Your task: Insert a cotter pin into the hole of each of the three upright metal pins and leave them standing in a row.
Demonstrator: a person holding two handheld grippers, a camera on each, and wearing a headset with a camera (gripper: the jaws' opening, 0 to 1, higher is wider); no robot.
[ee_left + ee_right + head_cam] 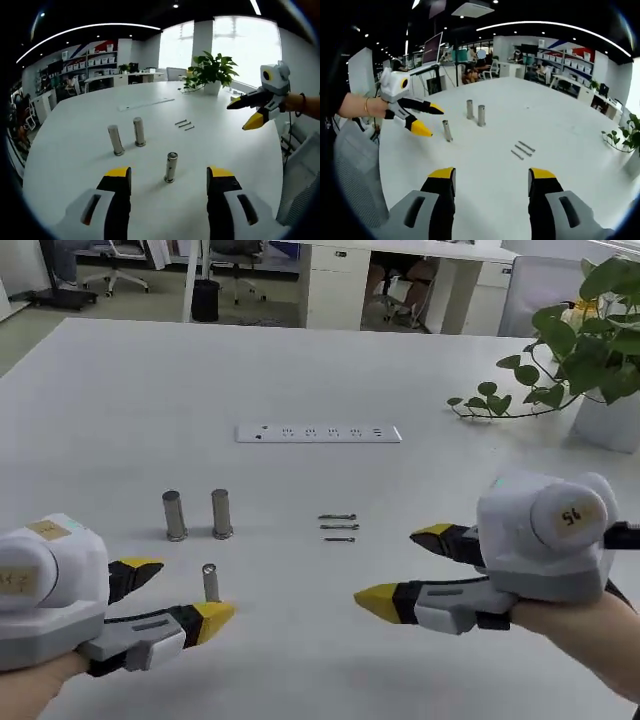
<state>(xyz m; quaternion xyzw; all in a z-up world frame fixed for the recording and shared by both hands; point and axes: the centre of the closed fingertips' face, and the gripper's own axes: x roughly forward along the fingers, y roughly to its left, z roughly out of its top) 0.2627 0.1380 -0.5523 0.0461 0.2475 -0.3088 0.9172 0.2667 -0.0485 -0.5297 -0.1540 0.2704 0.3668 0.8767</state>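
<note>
1. We see a white, matte table (300,370) with three upright metal pins on it. They are dull silver cylinders, two side by side at the back (175,515) (221,513) and a slimmer third (210,583) nearer us.
2. The left gripper (185,590) has a white shell and black jaws tipped in yellow. Its jaws are spread wide, and the near pin stands between the two tips, touched by neither.
3. The right gripper (392,565) is of the same make and hovers above the table with its jaws also wide apart, holding nothing.
4. Three cotter pins (339,527), thin grey wire pieces, lie flat in a neat stack of parallel lines on the table. They are well to the right of the metal pins and ahead of the right gripper.
5. A round tan sticker on the right gripper reads "95" (570,517). The sticker on the left gripper is too blurred for us to read.
6. Farther back lies a long white power strip (318,433), flat and rectangular with a row of sockets. A leafy green plant (585,340) in a white pot (607,420) stands at the table's right edge.
</note>
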